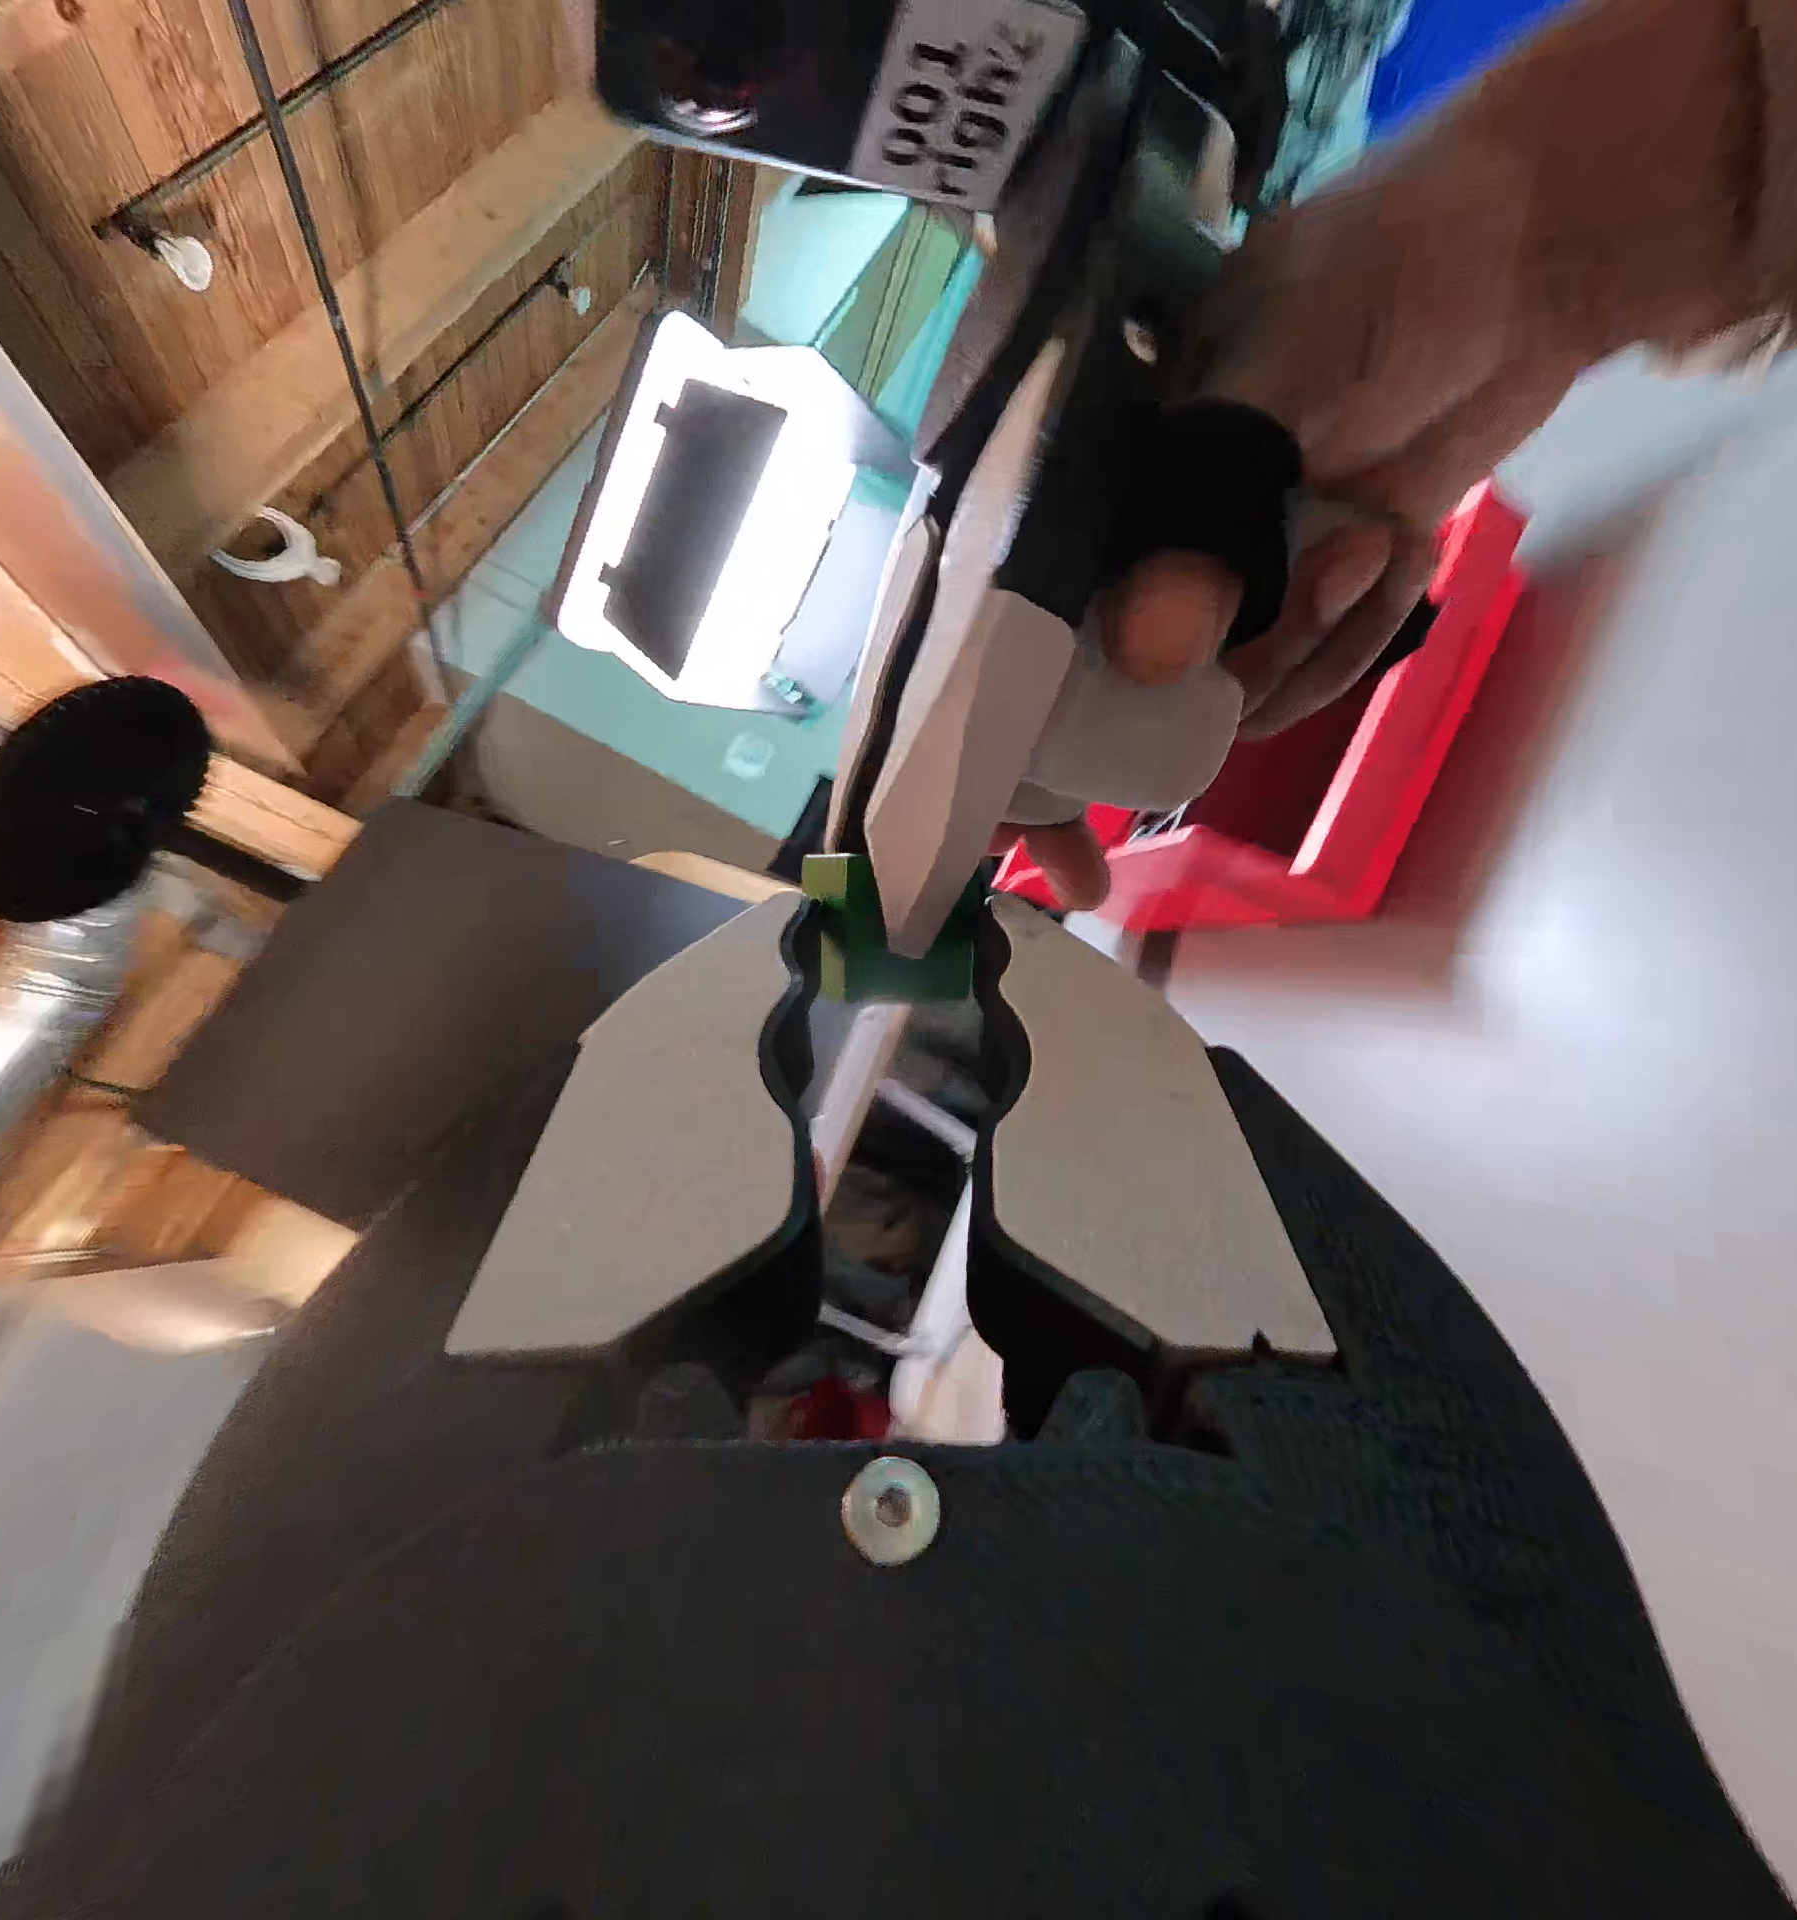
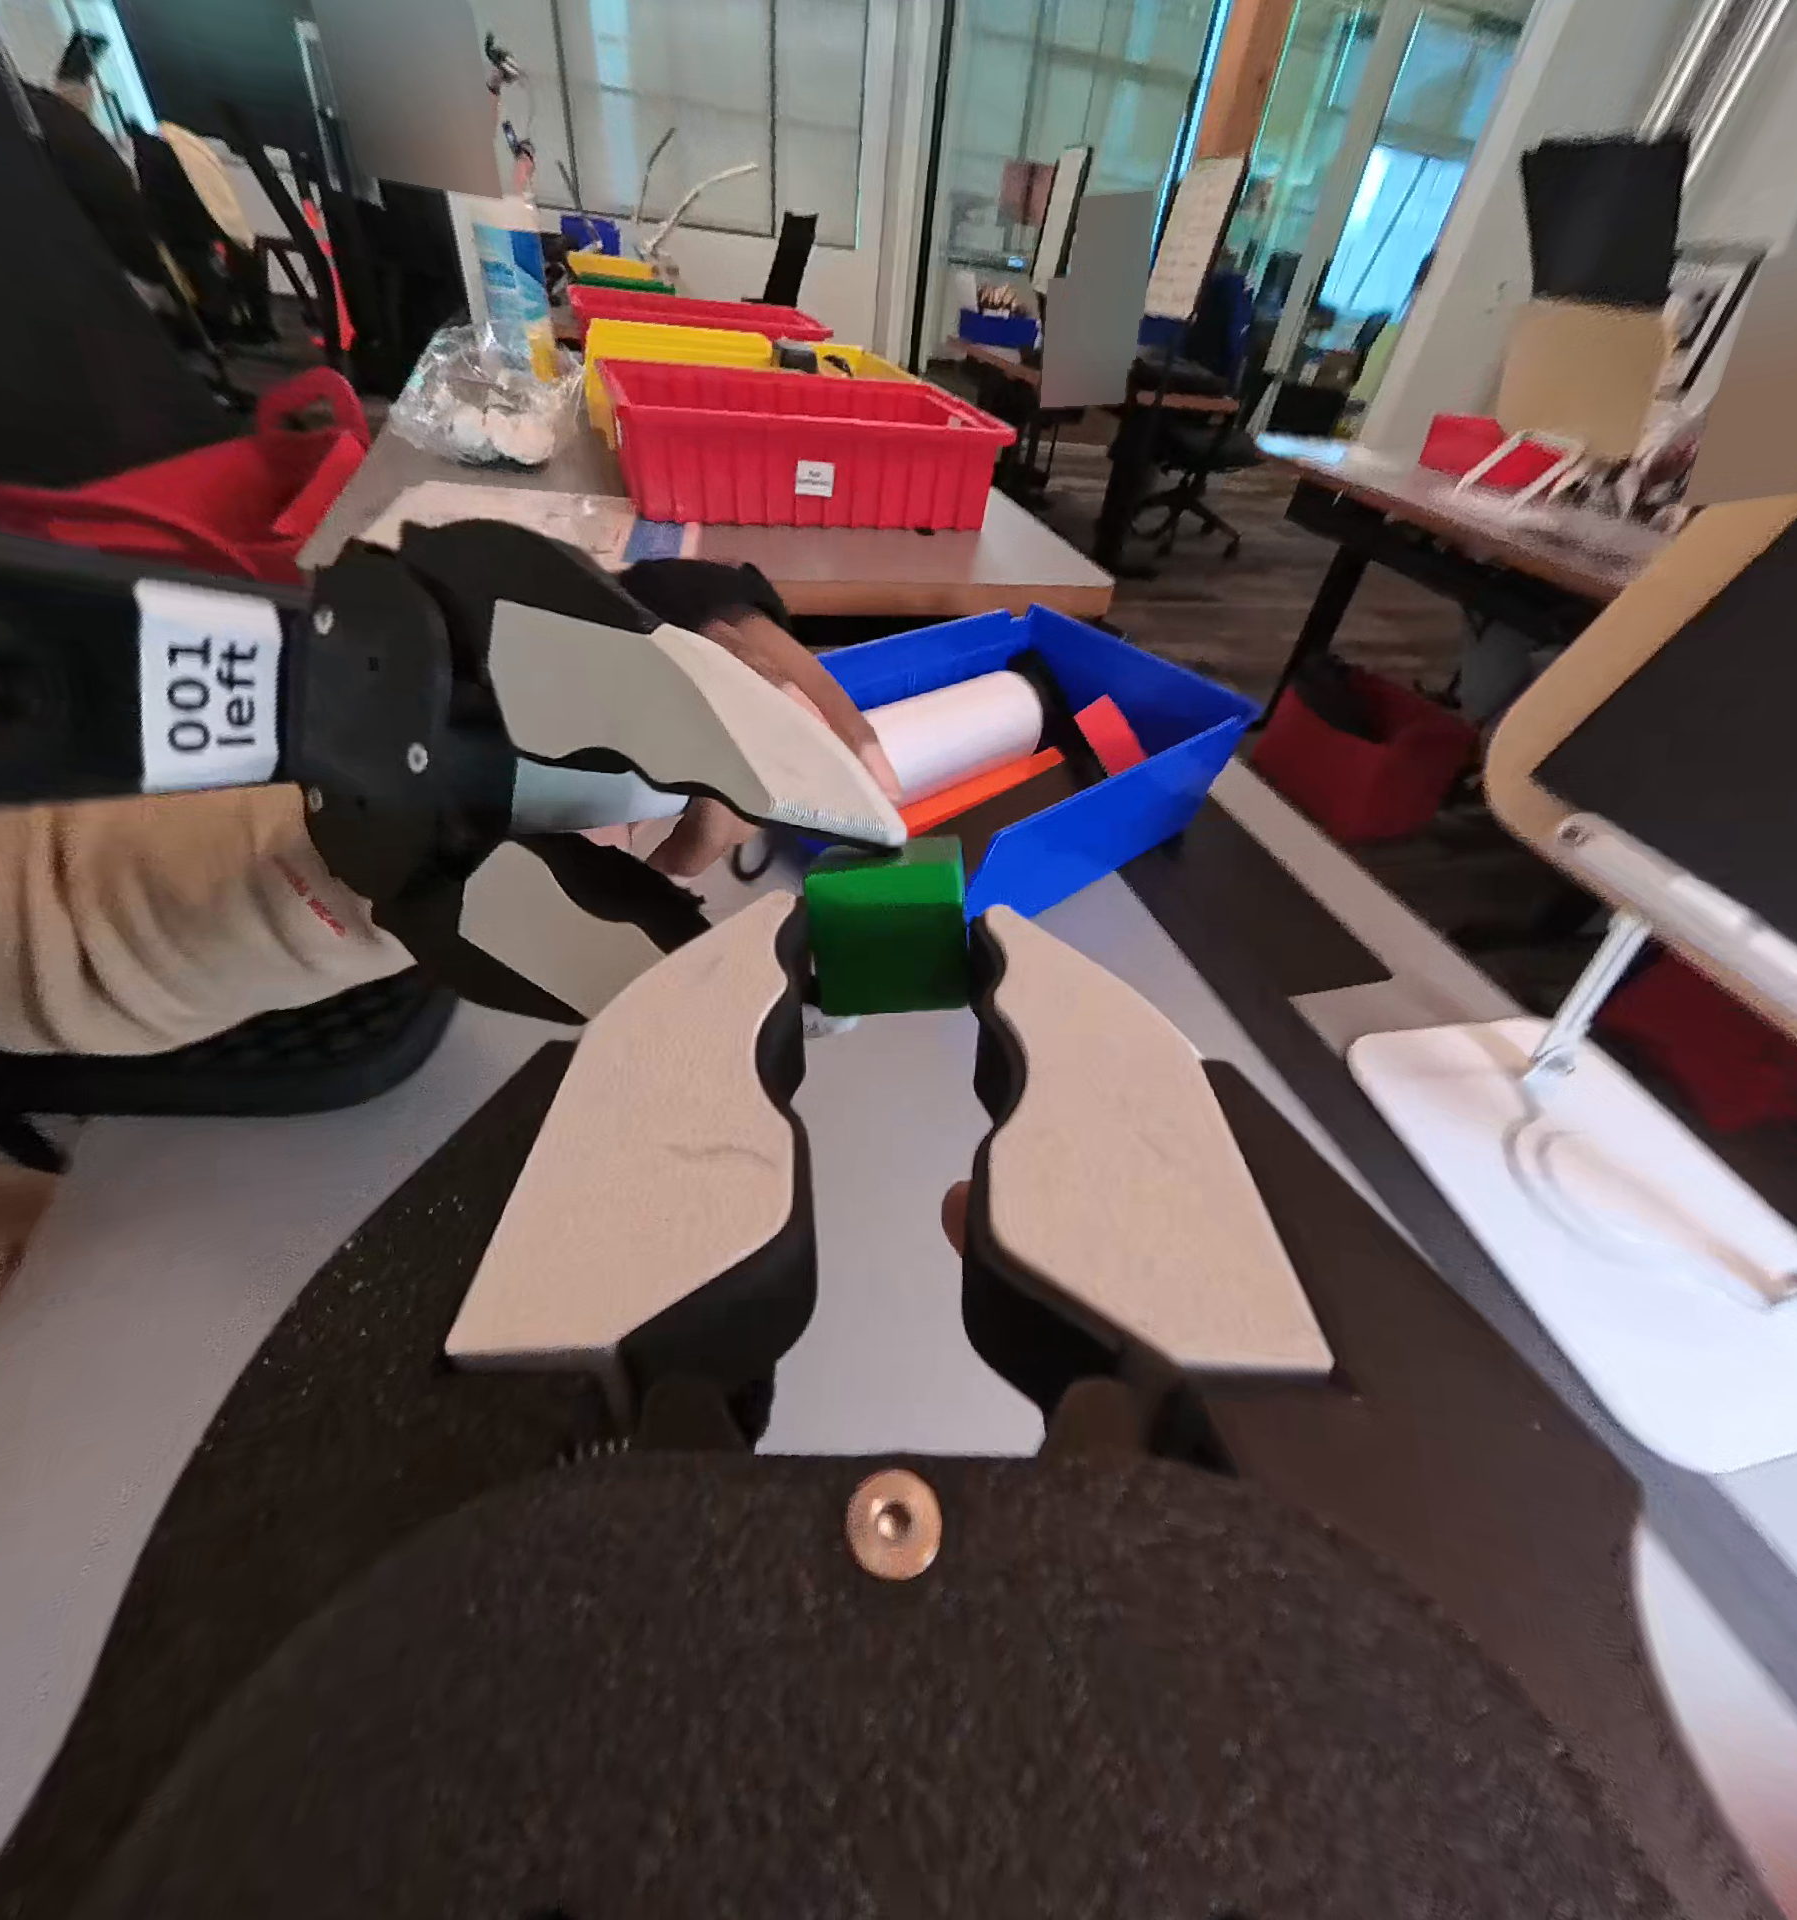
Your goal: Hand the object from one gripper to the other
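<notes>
Above grey desk [image 2: 873,1195], both tools [image 1: 894,935] [image 2: 889,940] (narrowly parted) clamp green block [image 2: 886,940]

A white printed label [image 2: 210,691] sits on the black left gripper [image 2: 883,925] at 9 o'clock. Another white label [image 1: 951,99] is on the black right gripper [image 1: 878,883] at 12 o'clock. A small white sticker [image 2: 814,479] is on the red plastic bin [image 2: 728,457], also 12 o'clock.

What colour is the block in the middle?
Green. The block shows best in the right wrist view, between the tips of the right tool.
</notes>
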Tool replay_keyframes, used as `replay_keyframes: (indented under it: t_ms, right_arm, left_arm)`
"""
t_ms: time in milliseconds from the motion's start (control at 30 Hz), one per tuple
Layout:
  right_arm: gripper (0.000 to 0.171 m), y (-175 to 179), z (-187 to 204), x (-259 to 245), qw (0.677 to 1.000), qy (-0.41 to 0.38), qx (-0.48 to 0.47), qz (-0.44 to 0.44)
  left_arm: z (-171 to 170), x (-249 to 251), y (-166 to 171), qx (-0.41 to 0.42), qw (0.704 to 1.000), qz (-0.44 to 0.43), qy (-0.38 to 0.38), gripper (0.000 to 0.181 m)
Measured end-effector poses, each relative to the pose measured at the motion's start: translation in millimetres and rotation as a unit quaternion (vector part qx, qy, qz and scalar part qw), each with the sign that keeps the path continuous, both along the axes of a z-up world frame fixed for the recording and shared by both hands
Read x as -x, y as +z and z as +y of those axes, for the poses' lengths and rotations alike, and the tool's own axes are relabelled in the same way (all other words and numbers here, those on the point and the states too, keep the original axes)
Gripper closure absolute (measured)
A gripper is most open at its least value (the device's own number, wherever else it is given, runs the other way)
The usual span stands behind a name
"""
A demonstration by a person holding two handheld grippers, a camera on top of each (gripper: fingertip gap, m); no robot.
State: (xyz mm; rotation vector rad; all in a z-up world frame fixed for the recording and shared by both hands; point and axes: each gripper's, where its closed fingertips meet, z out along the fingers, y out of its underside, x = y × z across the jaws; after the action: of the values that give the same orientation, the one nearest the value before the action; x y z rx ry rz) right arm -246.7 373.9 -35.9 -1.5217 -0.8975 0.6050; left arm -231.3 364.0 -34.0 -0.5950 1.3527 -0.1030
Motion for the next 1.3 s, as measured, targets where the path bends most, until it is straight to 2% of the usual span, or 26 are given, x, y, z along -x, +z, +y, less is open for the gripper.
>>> replay_keyframes:
  t_ms: [100, 167, 200, 267, 333, 367, 433, 467, 500, 533, 633, 667, 733, 833, 900, 1000, 1100, 1167, 1233, 1300]
  right_arm:
    - [0.143, 13.0, 1.6, -13.8, 0.993, -0.035, -0.1, -0.043]
    - [0.143, 23.4, -2.6, -25.6, 0.977, -0.051, -0.193, -0.078]
    - [0.143, 30.0, -7.1, -28.8, 0.963, -0.056, -0.247, -0.091]
    - [0.143, 37.9, -16.8, -26.4, 0.939, -0.055, -0.321, -0.111]
    - [0.143, 43.9, -30.7, -12.3, 0.926, -0.029, -0.363, -0.104]
    - [0.143, 45.6, -37.7, -4.1, 0.92, -0.015, -0.379, -0.101]
    - [0.143, 45.1, -50.7, 12.1, 0.914, 0.016, -0.393, -0.102]
    - [0.143, 44.2, -54.4, 18.0, 0.911, 0.024, -0.396, -0.108]
    - [0.143, 43.1, -56.4, 22.0, 0.908, 0.027, -0.401, -0.115]
    - [0.143, 41.2, -57.6, 25.0, 0.907, 0.03, -0.402, -0.123]
    - [0.142, 39.2, -53.0, 24.4, 0.911, 0.02, -0.388, -0.134]
    - [0.141, 36.7, -45.8, 19.8, 0.919, 0.005, -0.368, -0.144]
    - [0.138, 31.7, -33.0, 6.6, 0.948, -0.009, -0.289, -0.134]
    - [0.128, 29.7, -16.9, -14.4, 0.992, -0.023, -0.11, -0.055]
    - [0.125, 28.3, -12.4, -17.6, 1.0, -0.026, -0.01, 0.002]
    - [0.123, 19.2, -2.8, -14.8, 0.997, -0.057, 0.049, 0.021]
    - [0.118, -0.3, 7.5, -10.2, 0.993, -0.088, 0.081, -0.003]
    - [0.121, -14.1, 15.0, -10.4, 0.99, -0.101, 0.094, -0.019]
    - [0.136, -22.8, 14.7, -6.3, 0.992, -0.075, 0.1, -0.023]
    - [0.142, -25.2, 14.2, -5.9, 0.994, -0.055, 0.088, -0.031]
  left_arm:
    - [-1.3, 4.8, 13.7, 0.164, 0.981, -0.06, -0.083, 0.147]
    - [2.7, 11.1, 25.5, 0.317, 0.93, -0.106, -0.154, 0.143]
    - [4.5, 11.9, 28.2, 0.406, 0.886, -0.115, -0.19, 0.141]
    - [-2.8, 12.5, 31.7, 0.563, 0.768, -0.106, -0.286, 0.135]
    - [-13.9, 15.9, 36.4, 0.66, 0.644, -0.084, -0.377, 0.13]
    - [-19.7, 17.9, 38.6, 0.687, 0.594, -0.072, -0.412, 0.129]
    - [-36.0, 24.0, 44.6, 0.707, 0.523, -0.043, -0.475, 0.131]
    - [-45.9, 26.8, 46.4, 0.708, 0.502, -0.021, -0.497, 0.134]
    - [-55.1, 27.7, 45.7, 0.705, 0.498, 0.002, -0.505, 0.141]
    - [-61.3, 26.3, 42.6, 0.699, 0.511, 0.02, -0.5, 0.151]
    - [-53.7, 19.6, 40.0, 0.673, 0.587, 0.002, -0.449, 0.153]
    - [-45.8, 17.4, 38.0, 0.657, 0.626, -0.012, -0.42, 0.153]
    - [-22.4, 15.4, 34.4, 0.597, 0.725, -0.056, -0.339, 0.153]
    - [21.8, 17.1, 23.9, 0.451, 0.874, -0.098, -0.151, 0.153]
    - [42.1, 19.0, 16.2, 0.327, 0.94, -0.094, -0.03, 0.153]
    - [46.6, 12.0, 4.3, 0.152, 0.984, -0.065, 0.07, 0.153]
    - [33.3, -1.8, -8.7, 0.003, 0.994, -0.029, 0.102, 0.153]
    - [22.2, -9.5, -14.4, -0.038, 0.995, -0.022, 0.092, 0.153]
    - [18.3, -12.7, -19.3, -0.064, 0.994, -0.012, 0.088, 0.153]
    - [17.9, -14.0, -21.9, -0.023, 0.998, -0.012, 0.06, 0.149]
